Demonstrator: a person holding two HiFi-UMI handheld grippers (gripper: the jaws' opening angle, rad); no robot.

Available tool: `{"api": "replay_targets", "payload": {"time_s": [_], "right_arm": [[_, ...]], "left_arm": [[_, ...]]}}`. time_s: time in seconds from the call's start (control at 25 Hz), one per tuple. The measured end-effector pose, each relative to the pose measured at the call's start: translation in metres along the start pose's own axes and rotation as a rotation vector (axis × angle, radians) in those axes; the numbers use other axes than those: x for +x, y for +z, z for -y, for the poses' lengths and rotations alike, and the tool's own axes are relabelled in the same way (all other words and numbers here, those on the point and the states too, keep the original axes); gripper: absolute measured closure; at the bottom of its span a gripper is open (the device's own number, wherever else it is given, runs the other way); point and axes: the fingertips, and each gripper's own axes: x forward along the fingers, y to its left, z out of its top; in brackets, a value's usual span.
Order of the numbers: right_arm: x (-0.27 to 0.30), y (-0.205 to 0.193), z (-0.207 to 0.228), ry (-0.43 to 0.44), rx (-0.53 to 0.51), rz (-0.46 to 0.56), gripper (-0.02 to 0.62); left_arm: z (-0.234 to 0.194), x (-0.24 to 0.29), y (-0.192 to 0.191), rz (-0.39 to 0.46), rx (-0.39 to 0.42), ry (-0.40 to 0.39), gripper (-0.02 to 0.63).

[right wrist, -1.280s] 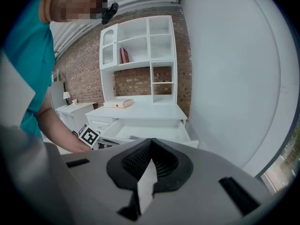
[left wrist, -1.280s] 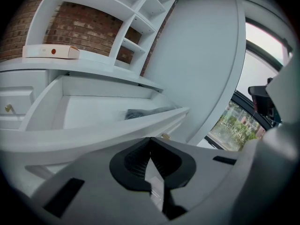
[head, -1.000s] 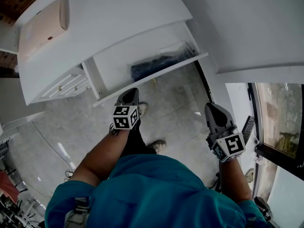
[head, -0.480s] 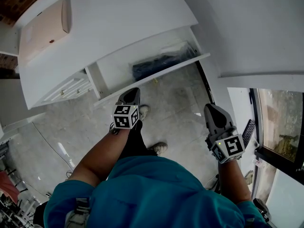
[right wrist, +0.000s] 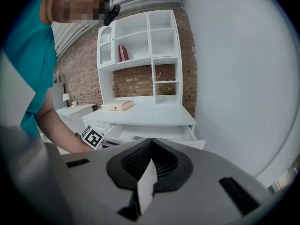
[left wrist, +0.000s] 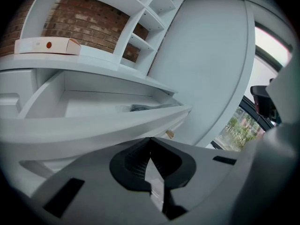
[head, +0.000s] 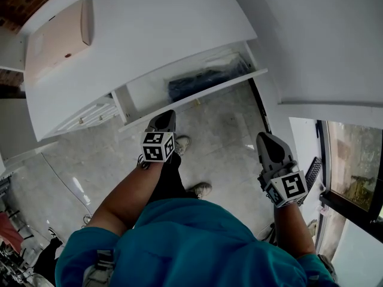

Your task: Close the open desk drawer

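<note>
Drawer (head: 197, 85) not yet closed
It stands open at upper centre; left gripper (head: 164, 117) and right gripper (head: 267, 141), both closed and empty, hover below.

A red brick wall (right wrist: 77, 67) backs a tall white shelf unit (right wrist: 140, 32) that stands on a white worktop (right wrist: 150, 114). A plain white wall (right wrist: 234, 78) rises on the right. The floor (head: 221, 142) is glossy pale grey tile. A dark-framed window (head: 359, 166) shows daylight.

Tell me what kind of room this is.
Probably a home study or office: a white desk with an open drawer, a white shelf unit above it against a brick wall, and a tiled floor.
</note>
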Motion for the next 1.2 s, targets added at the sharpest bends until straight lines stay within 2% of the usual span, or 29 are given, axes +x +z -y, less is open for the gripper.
{"api": "replay_targets", "payload": {"time_s": [0.84, 1.2], "right_arm": [[0.056, 0.026, 0.000, 0.054, -0.027, -0.029, 0.574], [0.074, 0.037, 0.004, 0.052, -0.023, -0.038, 0.574]], "left_arm": [[-0.044, 0.011, 0.039, 0.025, -0.010, 0.037, 0.592], [-0.060, 0.023, 0.048, 0.020, -0.053, 0.044, 0.592]]}}
